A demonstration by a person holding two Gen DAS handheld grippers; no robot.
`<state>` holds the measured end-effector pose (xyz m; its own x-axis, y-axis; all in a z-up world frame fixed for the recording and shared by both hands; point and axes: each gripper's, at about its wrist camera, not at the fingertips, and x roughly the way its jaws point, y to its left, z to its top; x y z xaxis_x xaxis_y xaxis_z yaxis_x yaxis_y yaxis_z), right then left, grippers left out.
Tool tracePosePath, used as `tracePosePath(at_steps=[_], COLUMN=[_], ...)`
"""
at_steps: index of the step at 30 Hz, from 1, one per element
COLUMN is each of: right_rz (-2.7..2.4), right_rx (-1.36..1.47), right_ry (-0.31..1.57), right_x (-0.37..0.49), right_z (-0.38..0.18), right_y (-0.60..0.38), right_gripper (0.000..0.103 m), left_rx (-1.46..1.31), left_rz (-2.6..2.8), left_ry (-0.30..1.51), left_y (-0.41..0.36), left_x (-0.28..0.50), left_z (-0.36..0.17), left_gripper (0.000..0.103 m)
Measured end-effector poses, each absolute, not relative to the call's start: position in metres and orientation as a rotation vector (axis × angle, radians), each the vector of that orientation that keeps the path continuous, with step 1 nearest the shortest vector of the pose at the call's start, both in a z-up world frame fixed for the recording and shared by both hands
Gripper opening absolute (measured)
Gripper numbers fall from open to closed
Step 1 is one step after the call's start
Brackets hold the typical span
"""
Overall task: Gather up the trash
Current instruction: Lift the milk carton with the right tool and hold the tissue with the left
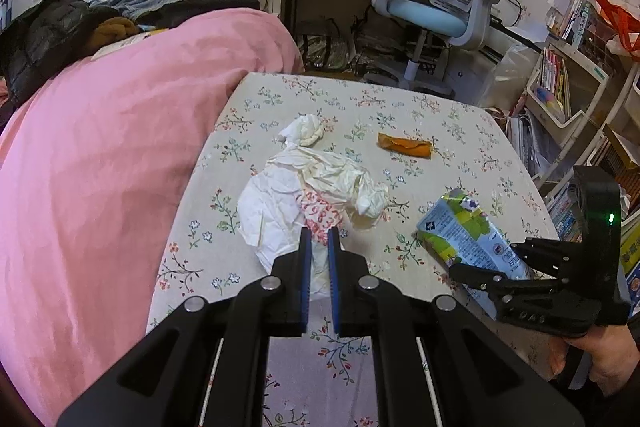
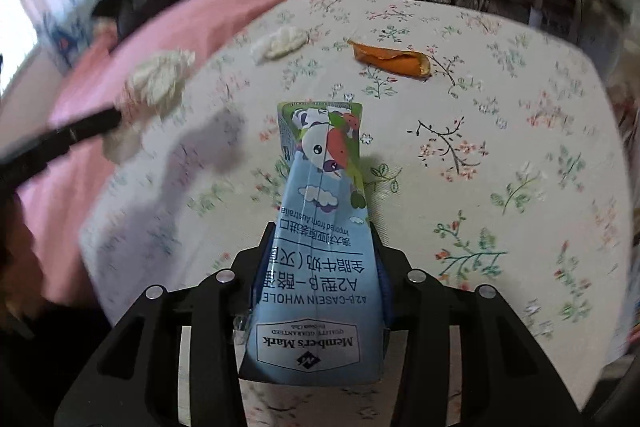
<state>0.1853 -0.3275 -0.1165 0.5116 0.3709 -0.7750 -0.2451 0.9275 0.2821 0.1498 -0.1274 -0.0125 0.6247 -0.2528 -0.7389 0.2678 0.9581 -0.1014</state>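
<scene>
surface [image 1: 460, 131]: floral cloth, carries all the trash; pink blanket [image 1: 100, 147] beside it on the left.
paper wad [image 1: 288, 203]: big crumpled sheet, mid-surface, pinched at its near edge by left claw [image 1: 319, 239], jaws nearly closed on it. Lift slow, thin pinch could tear or slip.
milk carton [image 2: 320, 227]: squashed, clamped in right claw [image 2: 320, 291], far end low over the cloth. Hold the squeeze steady, carry level.
orange peel [image 1: 406, 146]: far side, loose, not yet collected.
tissue ball [image 1: 306, 131]: just behind the paper wad, loose; collect next.
</scene>
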Motion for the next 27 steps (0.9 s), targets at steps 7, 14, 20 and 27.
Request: tracePosePath(at_steps=[7,14,20,27], right_rz=[0.434,0.462,0.492,0.553], right_rx=[0.351,0.342,0.294,0.186], right_ry=[0.923,0.874,0.869,0.925], right_x=[0.178,0.128,0.062,-0.019], right_z=[-0.097,-0.078,-0.078,-0.091], right_y=[-0.345,-0.331,-0.309,-0.275], right_gripper=[0.040,0.040,0.040,0.040], left_rx=[-0.005,-0.047,-0.073,-0.053], left_rz=[-0.313,-0.347,-0.372,-0.405], left_ry=[0.804,0.733,0.724,0.736], left_y=[-0.124,-0.120,-0.120,-0.128], left_x=[0.144,0.125,0.101,0.074], left_z=[-0.006,0.006,0.007,0.000], left_gripper=[0.009,0.009,0.009,0.009])
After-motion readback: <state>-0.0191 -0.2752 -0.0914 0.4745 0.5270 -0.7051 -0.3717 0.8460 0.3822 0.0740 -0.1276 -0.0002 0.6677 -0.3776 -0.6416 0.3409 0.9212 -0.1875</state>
